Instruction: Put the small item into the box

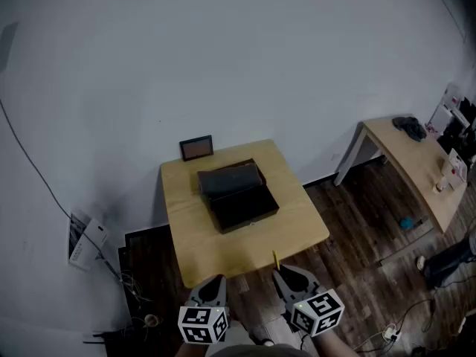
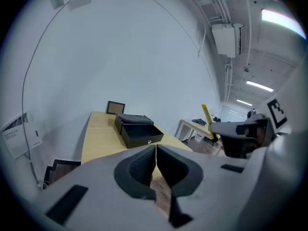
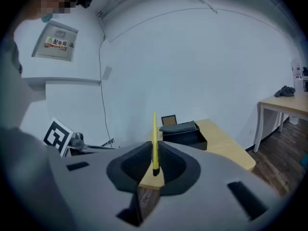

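The right gripper (image 1: 285, 276) pinches the thin yellow stick (image 3: 154, 143) upright, well short of the open black box (image 1: 256, 213) straight ahead, while the left gripper (image 1: 216, 282), jaws pressed together empty, hangs equally far from it.

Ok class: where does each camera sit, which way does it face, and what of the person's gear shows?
Head view: on the head, looking down at the wooden table and open black box; left gripper and right gripper at bottom.
Left gripper view: on the left gripper, facing the box past its shut, empty jaws; right gripper at right.
Right gripper view: on the right gripper, facing the box past jaws clamping a yellow stick.
Shared: the box.
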A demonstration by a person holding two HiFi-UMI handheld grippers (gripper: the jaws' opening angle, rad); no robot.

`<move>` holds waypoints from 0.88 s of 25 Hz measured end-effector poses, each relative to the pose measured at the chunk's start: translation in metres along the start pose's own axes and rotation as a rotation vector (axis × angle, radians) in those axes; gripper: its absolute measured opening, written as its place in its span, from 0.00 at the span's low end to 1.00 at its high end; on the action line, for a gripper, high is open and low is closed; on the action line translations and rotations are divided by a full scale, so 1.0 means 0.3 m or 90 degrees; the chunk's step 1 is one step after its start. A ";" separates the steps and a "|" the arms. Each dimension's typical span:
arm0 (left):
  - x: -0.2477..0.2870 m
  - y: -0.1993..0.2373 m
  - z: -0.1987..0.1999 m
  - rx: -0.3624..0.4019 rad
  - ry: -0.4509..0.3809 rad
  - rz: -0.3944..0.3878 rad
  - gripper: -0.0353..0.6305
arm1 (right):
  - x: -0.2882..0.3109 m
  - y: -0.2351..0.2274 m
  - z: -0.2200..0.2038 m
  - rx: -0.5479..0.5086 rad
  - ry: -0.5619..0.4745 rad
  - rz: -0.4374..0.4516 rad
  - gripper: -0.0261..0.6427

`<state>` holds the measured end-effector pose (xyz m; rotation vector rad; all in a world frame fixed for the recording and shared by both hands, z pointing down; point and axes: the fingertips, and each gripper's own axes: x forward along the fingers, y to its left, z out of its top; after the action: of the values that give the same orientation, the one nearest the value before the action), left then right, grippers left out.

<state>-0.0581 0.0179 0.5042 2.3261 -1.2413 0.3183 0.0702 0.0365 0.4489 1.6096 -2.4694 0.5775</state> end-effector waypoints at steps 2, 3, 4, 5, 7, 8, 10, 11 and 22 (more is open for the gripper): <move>-0.057 -0.095 -0.033 0.003 -0.012 -0.003 0.06 | -0.101 0.021 -0.032 -0.006 -0.004 -0.004 0.09; -0.088 -0.146 -0.053 0.002 -0.018 -0.003 0.06 | -0.153 0.032 -0.048 -0.010 -0.007 -0.004 0.09; -0.122 -0.200 -0.076 0.000 -0.024 -0.003 0.06 | -0.207 0.042 -0.064 -0.016 -0.010 -0.002 0.09; -0.156 -0.255 -0.102 -0.004 -0.030 -0.001 0.06 | -0.261 0.052 -0.081 -0.020 -0.013 0.003 0.09; -0.219 -0.363 -0.156 -0.008 -0.039 0.000 0.06 | -0.363 0.066 -0.112 -0.020 -0.020 0.014 0.09; -0.246 -0.411 -0.181 -0.007 -0.042 -0.002 0.06 | -0.408 0.070 -0.127 -0.017 -0.025 0.019 0.09; -0.295 -0.491 -0.229 -0.001 -0.042 -0.007 0.06 | -0.484 0.078 -0.157 -0.010 -0.035 0.025 0.09; -0.316 -0.521 -0.252 0.003 -0.040 -0.009 0.06 | -0.515 0.084 -0.172 -0.007 -0.039 0.027 0.09; -0.425 -0.665 -0.301 0.014 -0.063 0.026 0.06 | -0.689 0.093 -0.219 -0.037 -0.046 0.066 0.09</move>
<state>0.0373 0.2499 0.4681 2.3622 -1.3409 0.2332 0.1256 0.2477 0.4367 1.5154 -2.6090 0.4631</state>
